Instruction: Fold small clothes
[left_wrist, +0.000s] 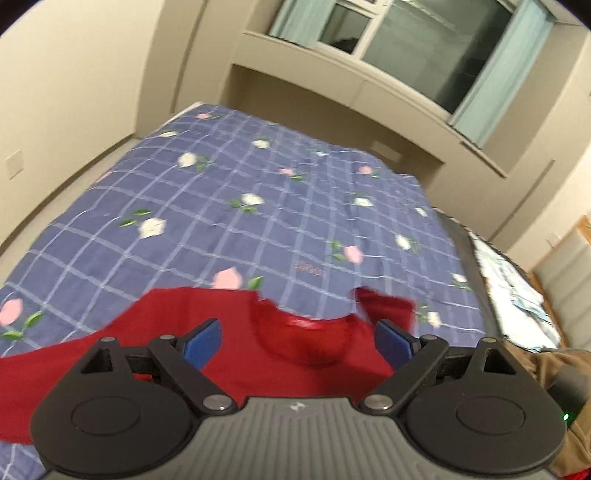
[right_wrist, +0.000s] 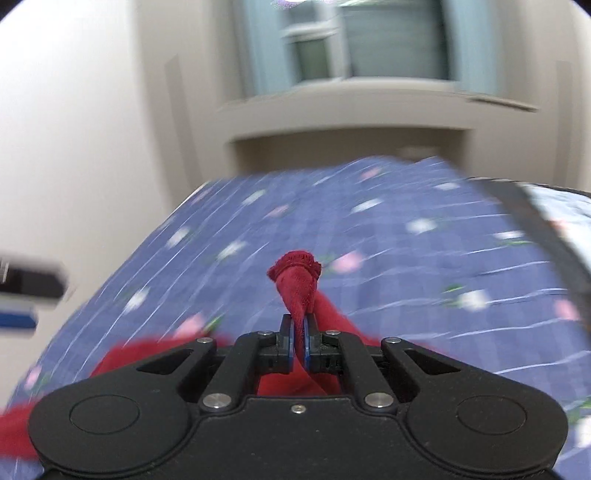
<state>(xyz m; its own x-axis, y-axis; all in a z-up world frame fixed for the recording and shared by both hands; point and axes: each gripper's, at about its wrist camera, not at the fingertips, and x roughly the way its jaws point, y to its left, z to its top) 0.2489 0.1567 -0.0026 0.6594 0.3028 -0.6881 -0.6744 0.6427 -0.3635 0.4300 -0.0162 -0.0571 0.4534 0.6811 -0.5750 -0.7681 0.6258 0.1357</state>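
A small red garment (left_wrist: 236, 332) lies on the blue checked bedspread (left_wrist: 229, 206), its round neckline (left_wrist: 306, 339) facing me in the left wrist view. My left gripper (left_wrist: 297, 341) hovers over the neckline with its blue pads (left_wrist: 205, 341) spread wide and nothing pinched between them. In the blurred right wrist view my right gripper (right_wrist: 299, 341) is shut on a bunched end of the red garment (right_wrist: 299, 284), whose ribbed cuff sticks out past the fingertips above the bedspread (right_wrist: 406, 258). More red cloth trails down to the left below that gripper.
The bed fills both views, with a beige wall on the left and a window (left_wrist: 424, 48) with pale curtains behind. A brown cloth heap (left_wrist: 554, 369) sits at the bed's right edge. A dark object (right_wrist: 29, 284) shows blurred at the far left of the right wrist view.
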